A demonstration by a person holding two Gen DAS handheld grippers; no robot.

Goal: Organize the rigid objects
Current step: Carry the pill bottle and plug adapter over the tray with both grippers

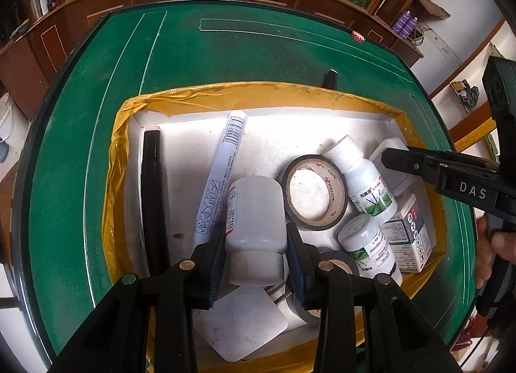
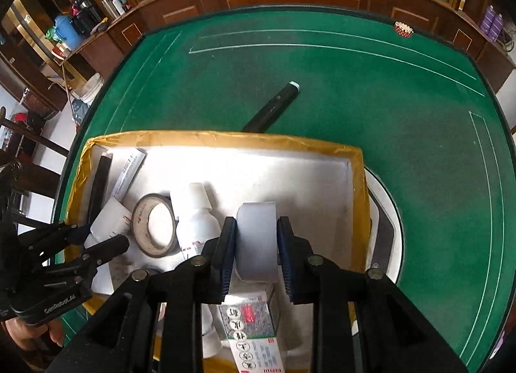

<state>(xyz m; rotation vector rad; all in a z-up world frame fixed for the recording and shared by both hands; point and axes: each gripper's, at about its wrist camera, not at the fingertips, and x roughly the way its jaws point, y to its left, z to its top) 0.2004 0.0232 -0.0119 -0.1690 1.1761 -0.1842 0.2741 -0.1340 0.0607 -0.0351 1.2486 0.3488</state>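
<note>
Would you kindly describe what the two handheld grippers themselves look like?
Both are matte black plastic with angular struts and round brass-coloured pivot pins. The left gripper and right gripper each carry dark blue ribbed pads. Seen side-on, the right one bears white "DAS" lettering; the left has small white lettering that is hard to read. Bare hands, no sleeves or cables visible.

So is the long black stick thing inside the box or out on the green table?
Out. The black stick lies flat on the green table, behind the far yellow-taped wall of the box.
</note>
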